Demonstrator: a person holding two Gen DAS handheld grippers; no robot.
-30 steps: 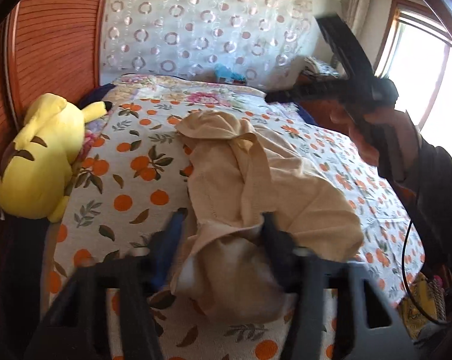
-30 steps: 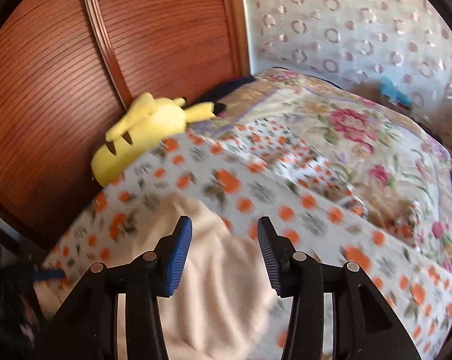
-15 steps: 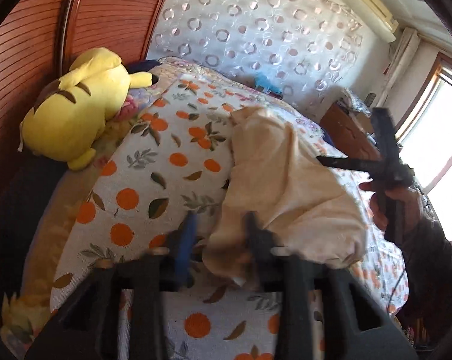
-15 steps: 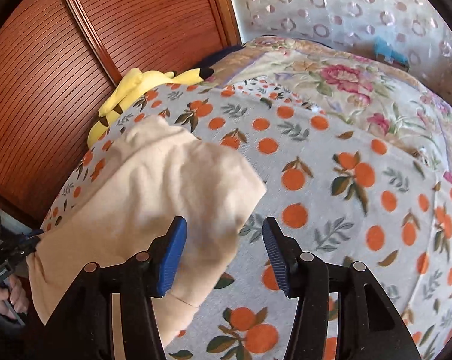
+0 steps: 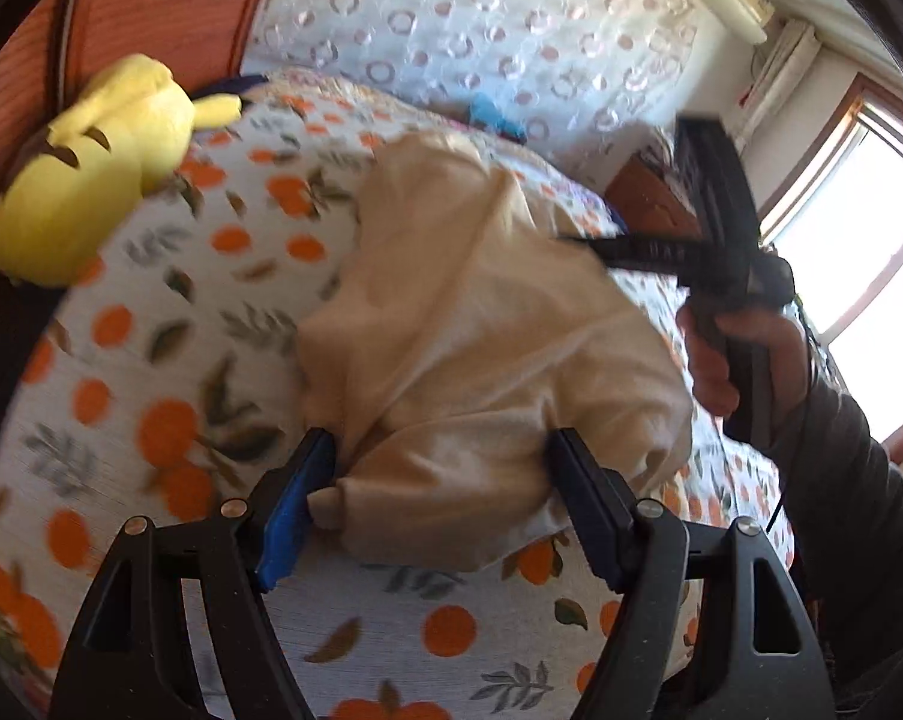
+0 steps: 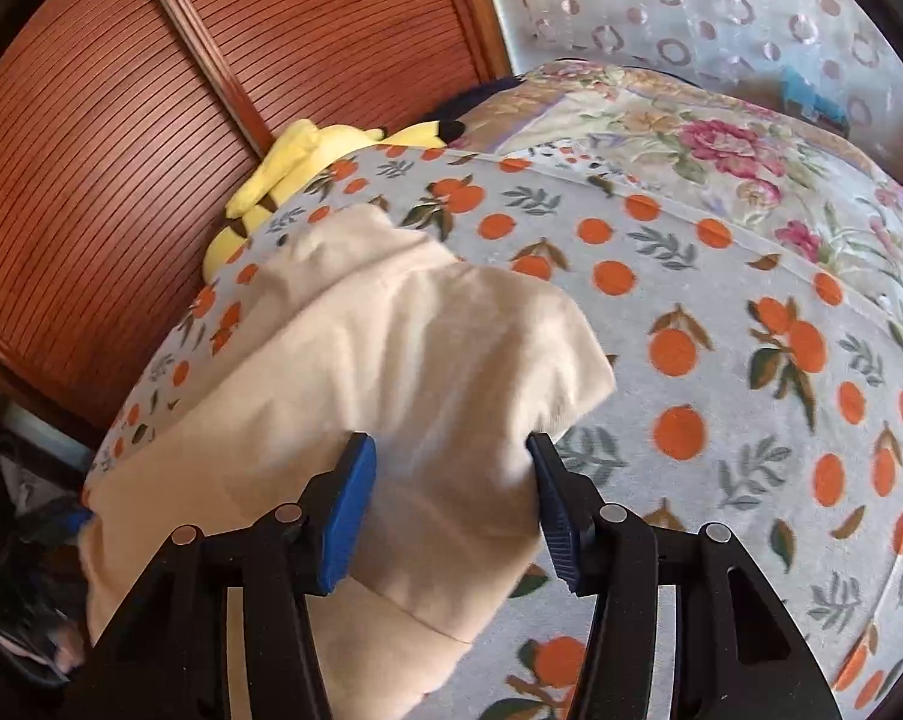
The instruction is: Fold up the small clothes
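Observation:
A cream-coloured small garment point(image 5: 469, 324) lies crumpled on the orange-print bedspread point(image 5: 169, 372); it also shows in the right wrist view point(image 6: 355, 396). My left gripper point(image 5: 445, 498) is open, its fingers straddling the garment's near bunched edge. My right gripper point(image 6: 451, 498) is open, its fingers either side of a folded part of the garment, just above it. In the left wrist view the right gripper point(image 5: 661, 252) is seen over the garment's far right side, held by a hand.
A yellow plush toy point(image 5: 85, 180) lies at the bed's left edge against a reddish wooden wall point(image 6: 151, 150). A floral quilt point(image 6: 721, 138) covers the far bed. A window point(image 5: 871, 252) is at the right.
My left gripper opened wide and moved closer over the garment's near edge. My right gripper moved in over the garment, which now lies between its fingers.

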